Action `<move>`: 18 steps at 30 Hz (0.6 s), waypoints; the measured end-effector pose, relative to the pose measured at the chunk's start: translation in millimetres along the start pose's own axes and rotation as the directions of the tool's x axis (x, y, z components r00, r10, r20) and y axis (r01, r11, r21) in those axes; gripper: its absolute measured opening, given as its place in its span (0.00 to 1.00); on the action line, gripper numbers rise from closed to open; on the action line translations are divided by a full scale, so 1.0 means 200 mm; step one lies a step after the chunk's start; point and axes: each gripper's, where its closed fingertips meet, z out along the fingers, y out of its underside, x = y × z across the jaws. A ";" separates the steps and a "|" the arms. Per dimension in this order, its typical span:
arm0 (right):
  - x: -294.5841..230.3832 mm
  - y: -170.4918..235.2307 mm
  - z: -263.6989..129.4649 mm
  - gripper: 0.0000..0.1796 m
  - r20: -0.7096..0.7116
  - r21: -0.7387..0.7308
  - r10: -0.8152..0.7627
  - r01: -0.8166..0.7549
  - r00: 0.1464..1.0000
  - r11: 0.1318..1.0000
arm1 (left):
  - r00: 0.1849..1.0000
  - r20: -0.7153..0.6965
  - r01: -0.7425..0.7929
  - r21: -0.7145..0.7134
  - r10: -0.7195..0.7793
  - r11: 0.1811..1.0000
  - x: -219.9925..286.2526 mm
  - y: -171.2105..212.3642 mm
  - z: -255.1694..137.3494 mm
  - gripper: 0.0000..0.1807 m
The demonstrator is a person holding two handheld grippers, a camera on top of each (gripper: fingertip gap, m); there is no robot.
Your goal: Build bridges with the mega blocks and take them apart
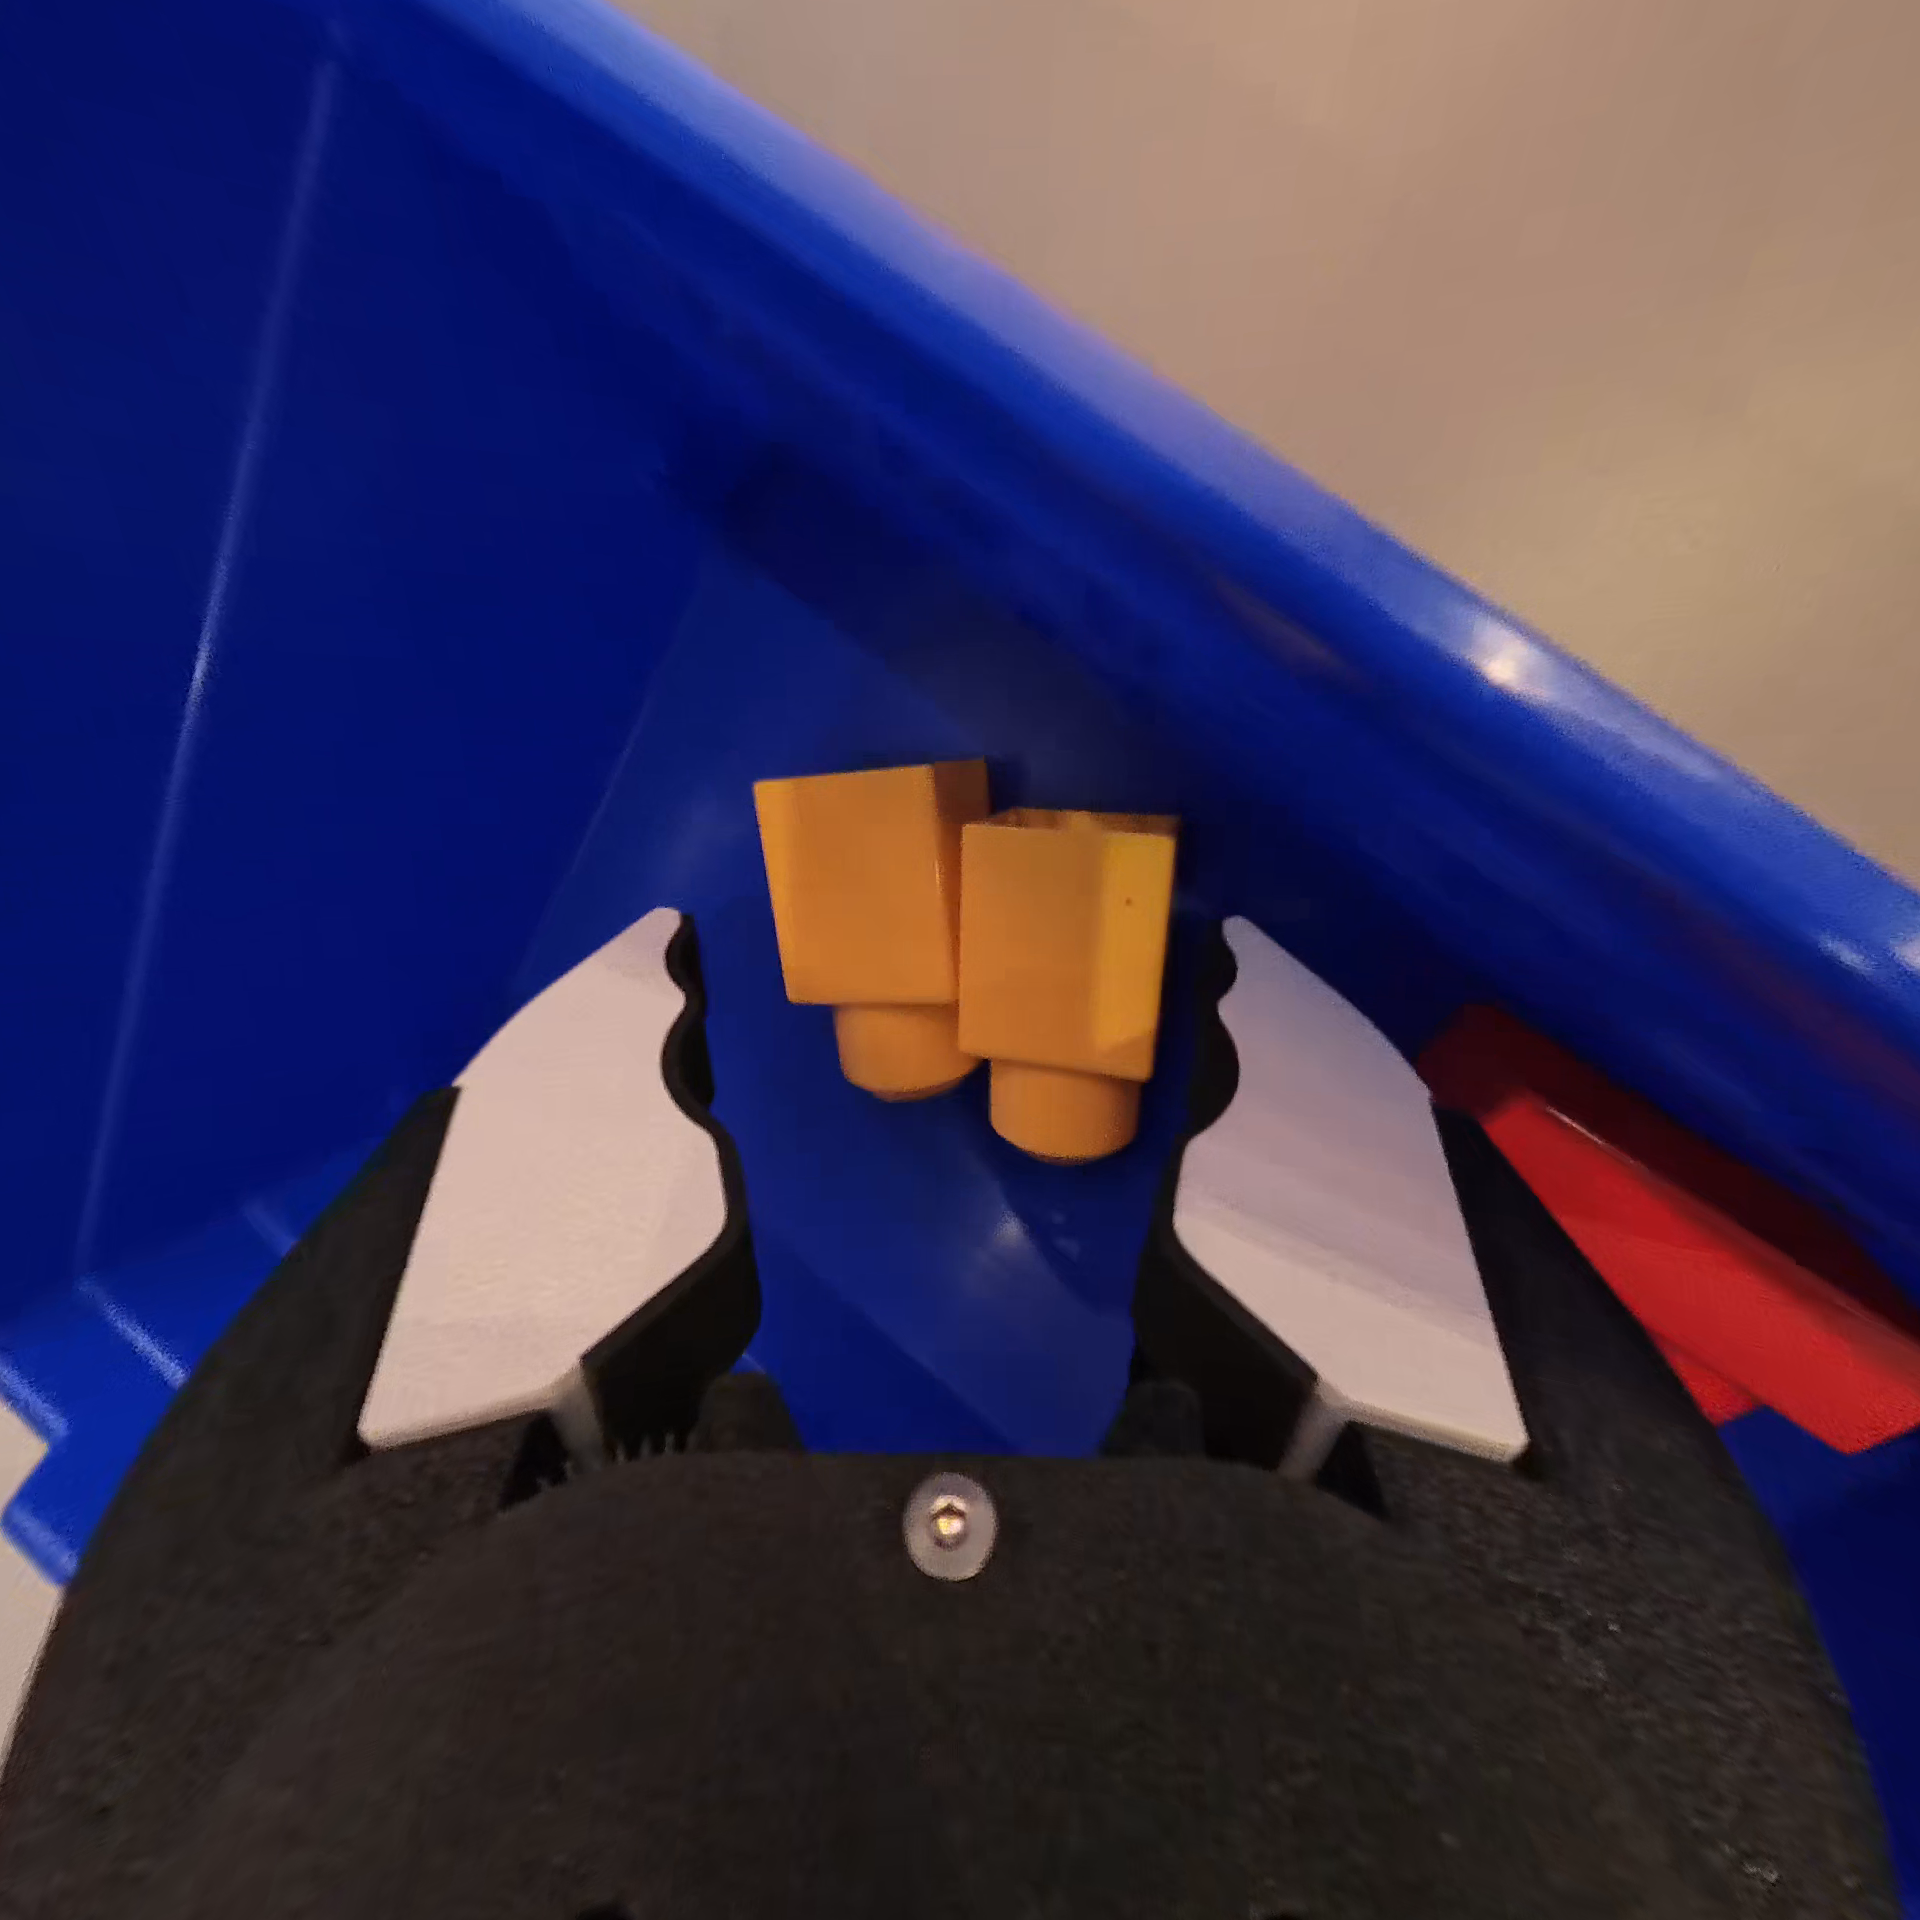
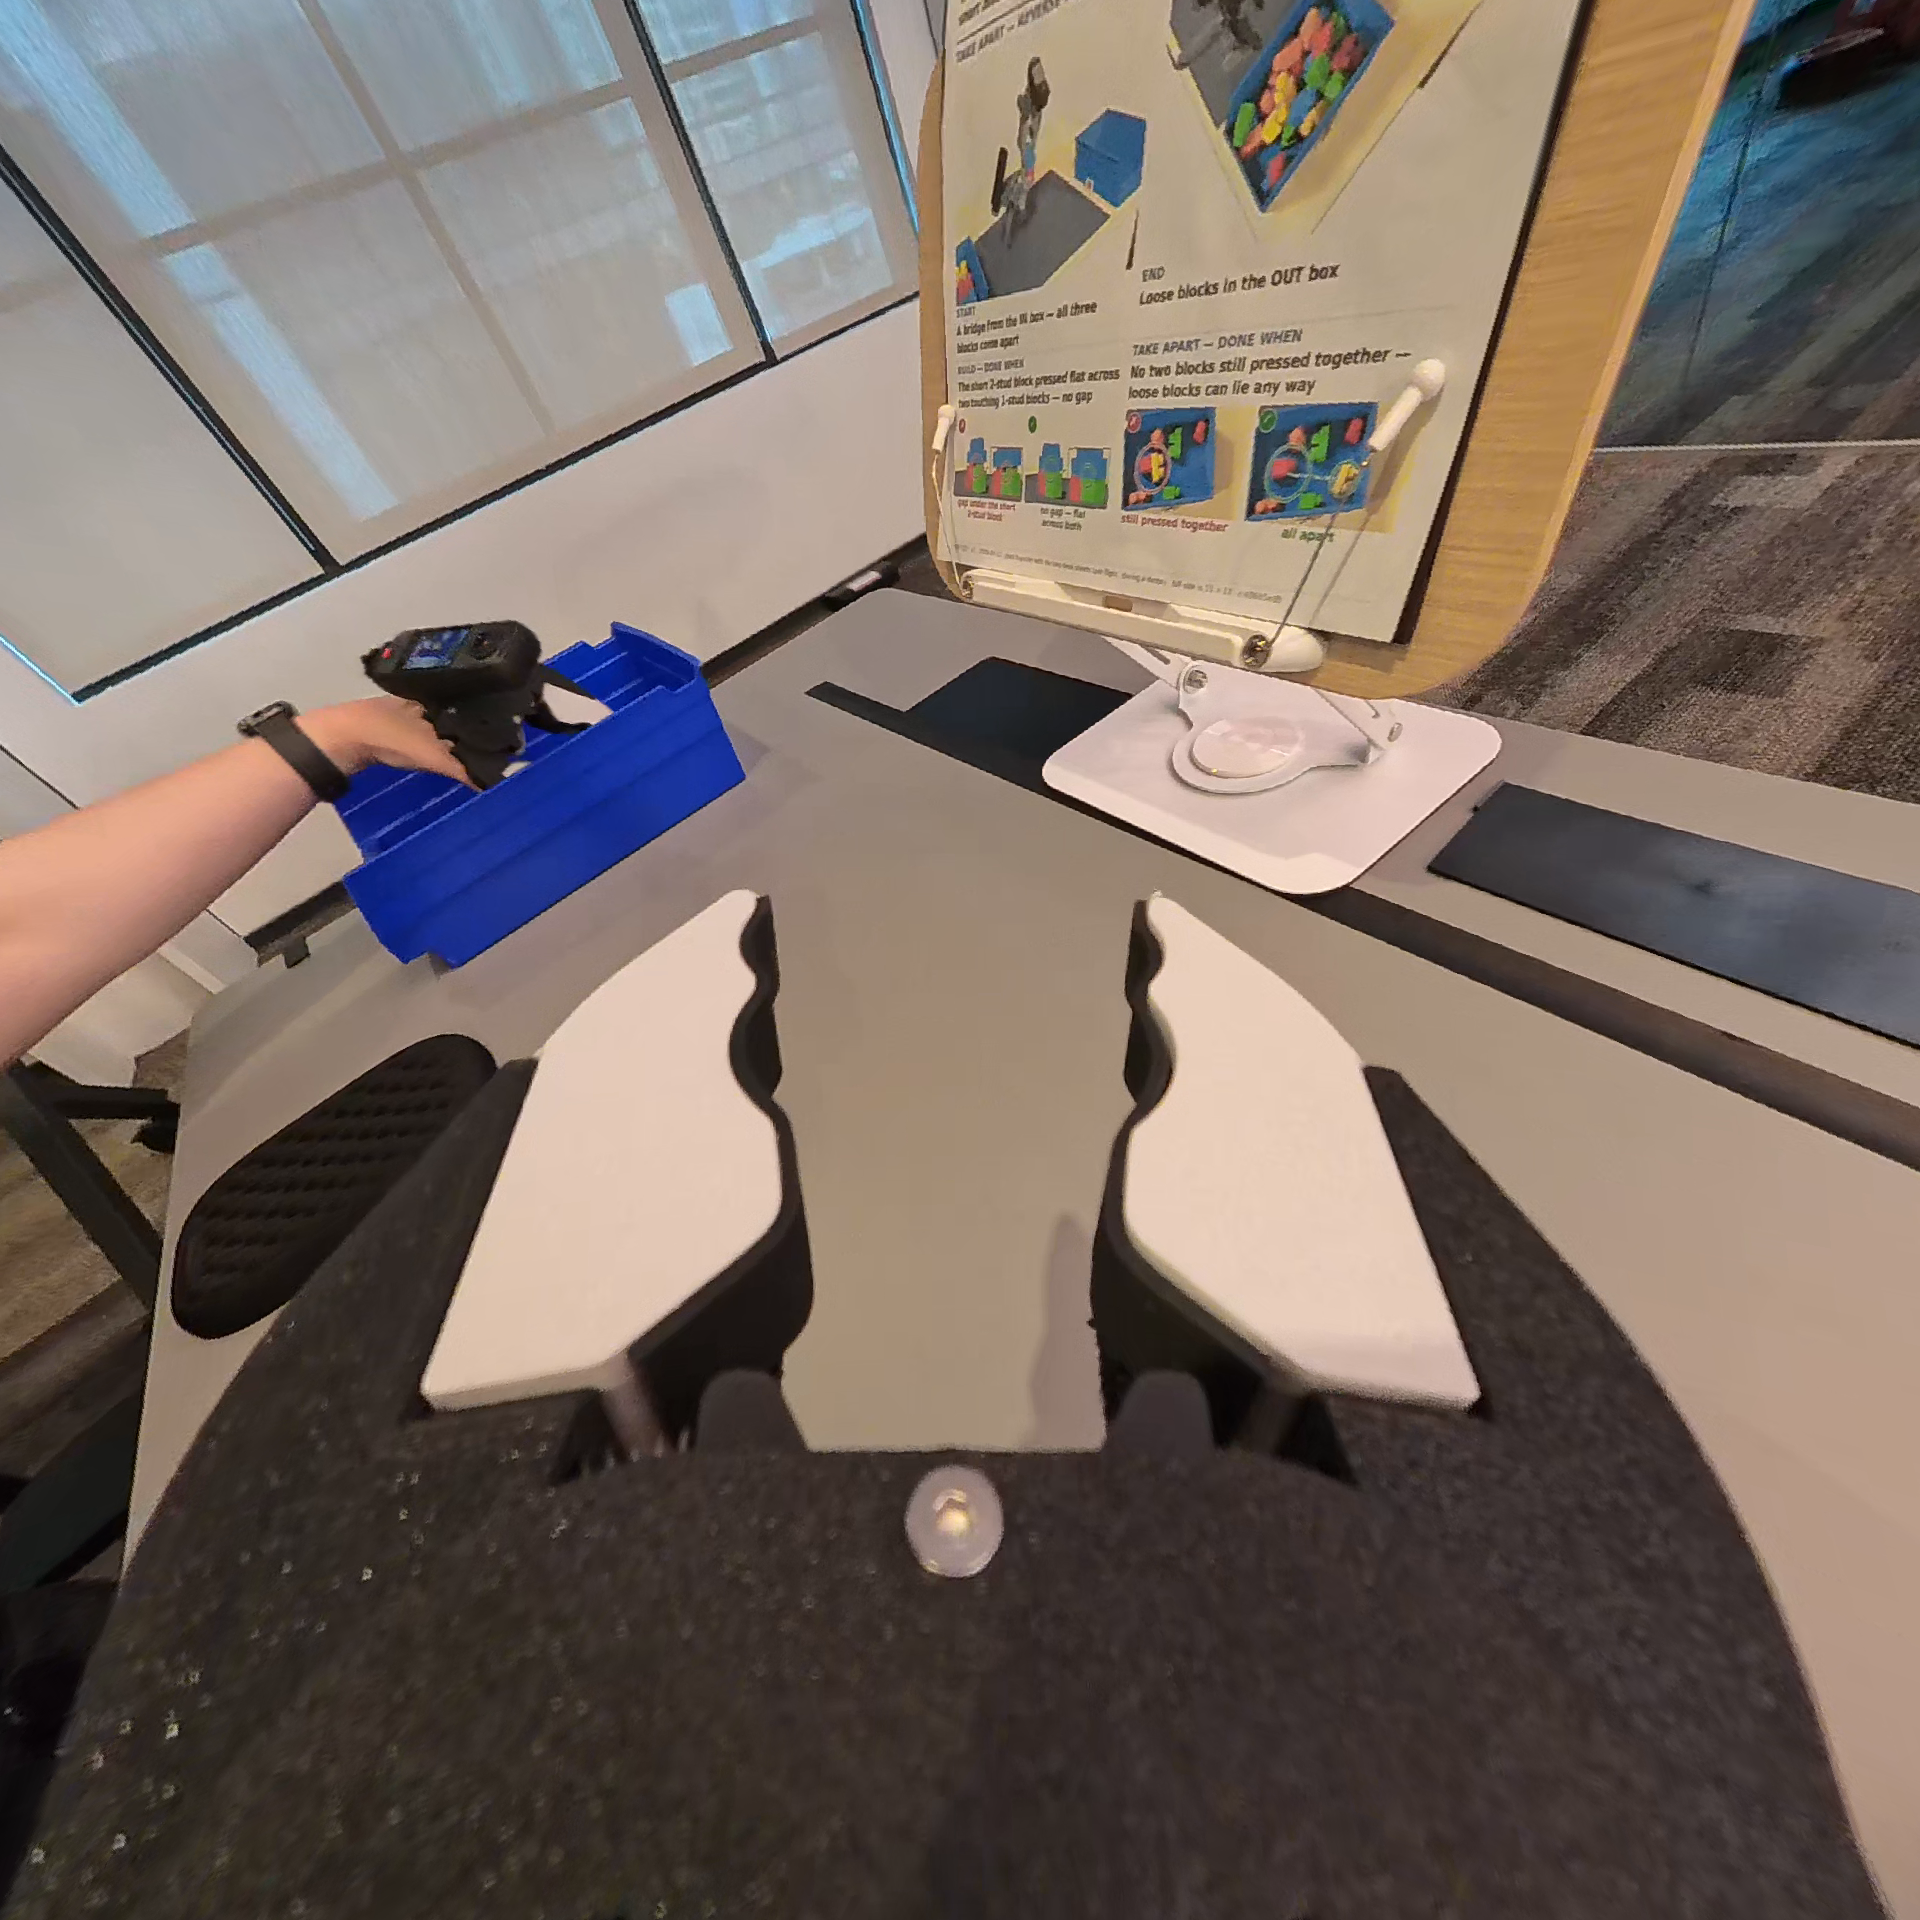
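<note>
In the left wrist view my left gripper (image 1: 951, 956) is open inside a blue bin (image 1: 416, 623). Two yellow one-stud blocks (image 1: 966, 935) lie side by side on the bin floor between my fingertips, studs pointing toward me, touching neither finger. A red block (image 1: 1683, 1278) lies at the right by the bin wall, partly hidden behind my right finger. In the right wrist view my right gripper (image 2: 951, 935) is open and empty above the grey table (image 2: 935, 831). The left gripper (image 2: 468, 686), held by a hand, reaches into the blue bin (image 2: 540, 831) at the far left.
An instruction sheet on a wooden board (image 2: 1226, 312) stands on a white stand (image 2: 1268, 769) at the back right of the table. Dark mats (image 2: 1683, 894) lie along the far edge. A black chair armrest (image 2: 322, 1174) sits at the table's left edge.
</note>
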 end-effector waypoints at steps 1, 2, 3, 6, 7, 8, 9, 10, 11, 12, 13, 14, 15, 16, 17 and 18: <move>0.01 0.00 0.00 0.36 0.000 0.000 0.006 -0.006 1.000 1.000 | 1.000 -0.014 -0.004 0.008 0.004 1.000 0.00 -0.01 0.01 0.51; 0.02 0.01 0.00 0.36 0.001 -0.002 0.012 -0.012 1.000 1.000 | 0.999 -0.032 0.002 0.013 -0.002 1.000 0.00 -0.03 0.02 0.51; 0.03 0.01 0.00 0.36 0.000 -0.007 0.018 -0.018 1.000 1.000 | 0.999 -0.053 0.002 0.010 -0.001 1.000 0.01 -0.03 0.03 0.50; 0.05 0.04 0.02 0.36 -0.005 -0.031 0.030 -0.030 1.000 0.999 | 0.995 -0.102 -0.003 -0.001 0.003 1.000 0.01 -0.05 0.04 0.48; 0.06 0.04 0.03 0.36 -0.006 -0.037 0.032 -0.033 0.999 0.999 | 0.993 -0.119 0.000 -0.006 0.000 1.000 0.02 -0.05 0.04 0.48; 0.06 0.05 0.03 0.35 -0.005 -0.044 0.034 -0.034 0.999 0.998 | 0.990 -0.142 0.008 -0.009 -0.009 1.000 0.02 -0.04 0.05 0.47; 0.07 0.06 0.04 0.35 -0.004 -0.051 0.034 -0.034 0.999 0.998 | 0.986 -0.165 0.018 -0.011 -0.019 1.000 0.03 -0.04 0.05 0.45; 0.07 0.06 0.04 0.35 -0.004 -0.059 0.034 -0.034 0.999 0.998 | 0.984 -0.176 0.025 -0.010 -0.027 1.000 0.03 -0.04 0.05 0.45; 0.07 0.07 0.05 0.35 -0.003 -0.066 0.032 -0.032 0.999 0.997 | 0.982 -0.186 0.029 -0.004 -0.030 1.000 0.04 -0.04 0.05 0.44; 0.07 0.07 0.05 0.35 -0.003 -0.070 0.030 -0.030 1.000 0.997 | 0.980 -0.194 0.034 0.004 -0.033 0.999 0.04 -0.04 0.05 0.44; 0.07 0.07 0.06 0.35 -0.003 -0.072 0.028 -0.028 1.000 0.997 | 0.978 -0.205 0.042 0.010 -0.039 0.999 0.04 -0.04 0.05 0.43; 0.06 0.07 0.06 0.35 -0.002 -0.072 0.027 -0.027 1.000 0.997 | 0.974 -0.220 0.055 0.013 -0.050 0.998 0.05 -0.04 0.05 0.42; 0.06 0.07 0.06 0.35 0.002 -0.073 0.027 -0.027 1.000 0.997 | 0.973 -0.225 0.062 0.017 -0.057 0.998 0.05 -0.03 0.05 0.42; 0.06 0.07 0.07 0.35 0.005 -0.076 0.026 -0.026 1.000 0.997 | 0.972 -0.226 0.066 0.022 -0.060 0.998 0.05 -0.03 0.05 0.42; 0.06 0.08 0.07 0.35 0.006 -0.081 0.024 -0.023 1.000 0.996 | 0.973 -0.221 0.070 0.020 -0.064 0.997 0.05 -0.03 0.05 0.42; 0.06 0.08 0.07 0.35 0.004 -0.086 0.022 -0.021 1.000 0.996 | 0.973 -0.220 0.070 0.011 -0.066 0.998 0.05 -0.03 0.05 0.42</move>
